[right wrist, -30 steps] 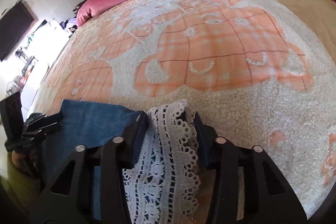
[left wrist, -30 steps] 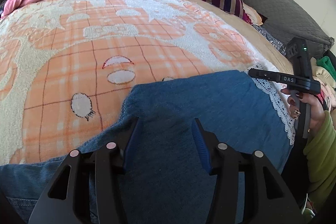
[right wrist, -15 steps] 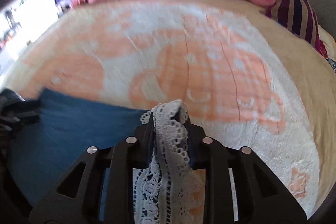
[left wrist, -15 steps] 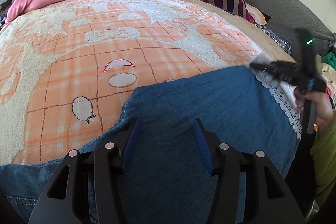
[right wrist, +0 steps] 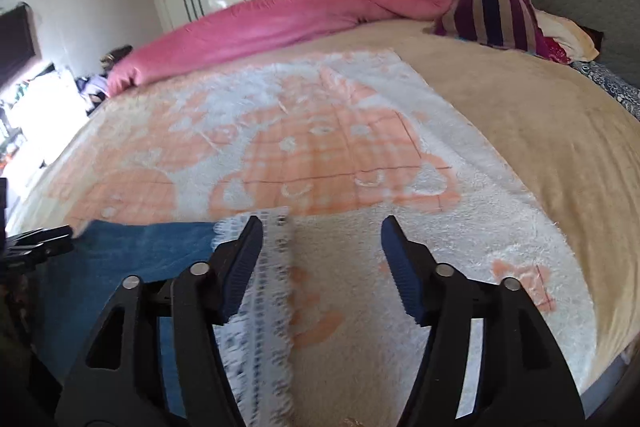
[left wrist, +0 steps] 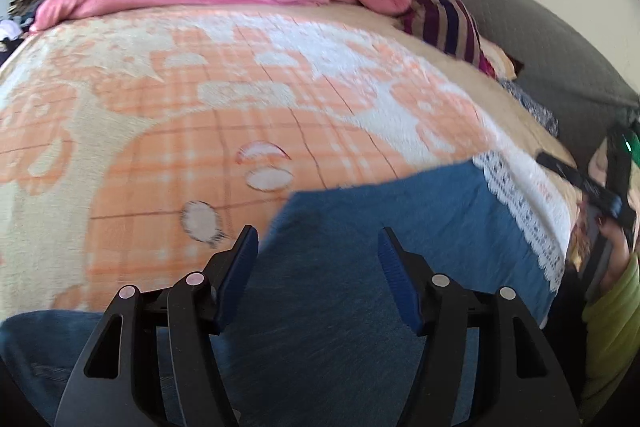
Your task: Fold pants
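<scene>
My left tongs (left wrist: 318, 267) hang released above the blue pants (left wrist: 400, 247), which lie flat on the orange blanket (left wrist: 160, 147) at the bed's near edge. My right tongs (right wrist: 322, 259) are released too, spread over the pants' white lace hem (right wrist: 264, 307), gripping nothing.

a: how is the left gripper (left wrist: 316, 251) set?
b: jaws spread wide, nothing between the blue pads, pointing forward and low.
a: and the right gripper (right wrist: 322, 241)?
b: the same, wide apart and gripping nothing, held off to the right.
</scene>
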`<state>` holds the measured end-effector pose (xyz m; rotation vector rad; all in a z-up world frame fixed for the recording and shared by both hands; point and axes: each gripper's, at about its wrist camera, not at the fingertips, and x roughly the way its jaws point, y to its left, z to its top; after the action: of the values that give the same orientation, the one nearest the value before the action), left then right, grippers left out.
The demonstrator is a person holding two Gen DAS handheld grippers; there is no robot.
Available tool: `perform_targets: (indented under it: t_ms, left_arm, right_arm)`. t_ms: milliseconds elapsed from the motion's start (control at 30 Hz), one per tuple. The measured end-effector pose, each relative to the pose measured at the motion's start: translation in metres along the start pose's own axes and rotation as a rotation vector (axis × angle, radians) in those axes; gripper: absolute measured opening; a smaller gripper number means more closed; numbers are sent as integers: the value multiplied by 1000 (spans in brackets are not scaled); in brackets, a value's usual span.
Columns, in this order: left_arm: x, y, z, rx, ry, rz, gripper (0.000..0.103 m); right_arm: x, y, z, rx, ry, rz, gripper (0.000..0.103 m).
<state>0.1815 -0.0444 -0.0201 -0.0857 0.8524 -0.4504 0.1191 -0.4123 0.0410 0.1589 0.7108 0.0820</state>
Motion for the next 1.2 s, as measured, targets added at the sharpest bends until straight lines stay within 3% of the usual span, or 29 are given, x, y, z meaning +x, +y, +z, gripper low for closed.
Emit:
perform_targets:
  t_ms: [200, 367, 433, 600, 733, 933, 1200]
  left_arm:
    - [-48, 19, -19, -22, -88, 151, 61]
    - [-59, 31, -47, -52, -44, 186, 61]
    - [-56, 34, -54, -52, -19, 205, 61]
    - [-47, 49, -68, -62, 31, 263, 61]
    - [-51, 54, -72, -67, 23, 254, 61]
    - [-55, 52, -71, -77, 5, 242, 61]
    - [-82, 23, -85, -53, -18, 219, 62]
  right_arm:
    - [8, 70, -27, -197, 107, 105, 68]
    - [21, 111, -44, -322, 164, 131, 74]
    - [26, 116, -49, -338, 187, 146, 82]
    - [41, 107, -61, -338, 283, 37, 86]
    - [41, 88, -56, -239, 288, 67, 86]
    - [41, 94, -58, -266, 278, 52, 88]
    - [-5, 95, -61, -211, 182, 87, 94]
